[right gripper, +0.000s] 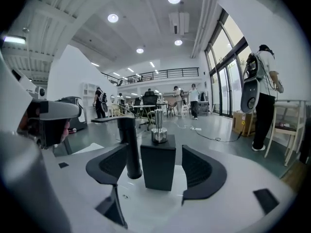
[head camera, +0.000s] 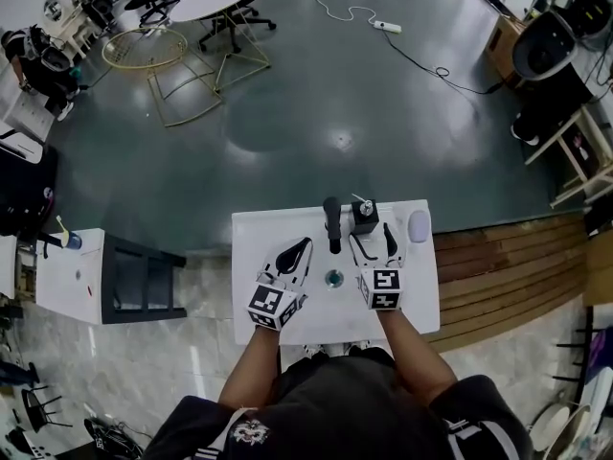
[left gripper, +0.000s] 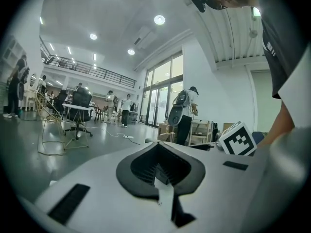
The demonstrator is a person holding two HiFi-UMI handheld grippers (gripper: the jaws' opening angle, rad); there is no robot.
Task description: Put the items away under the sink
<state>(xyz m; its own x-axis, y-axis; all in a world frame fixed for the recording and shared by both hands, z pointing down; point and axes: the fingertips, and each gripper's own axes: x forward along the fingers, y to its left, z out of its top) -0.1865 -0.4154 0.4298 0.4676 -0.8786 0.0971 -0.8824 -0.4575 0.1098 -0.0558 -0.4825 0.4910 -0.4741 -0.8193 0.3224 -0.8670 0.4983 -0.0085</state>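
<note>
Open hall with a glossy grey floor (head camera: 316,132); at its near edge stands a white sink tabletop (head camera: 259,247), seen from above. Right gripper (head camera: 372,241): jaws released and spread to either side of the soap dispenser (head camera: 363,216), pads clear of its flat sides, apparently lined up for a grasp. Left gripper (head camera: 295,254): jaws clenched on nothing, hovering left of the faucet (head camera: 331,223), probably to keep out of the way. Faucet: black, upright, at the back of the tabletop. Dispenser: just right of the faucet, a square black block with a silvery pump on top, upright. Small white oval object (head camera: 419,226): at the tabletop's right edge
</note>
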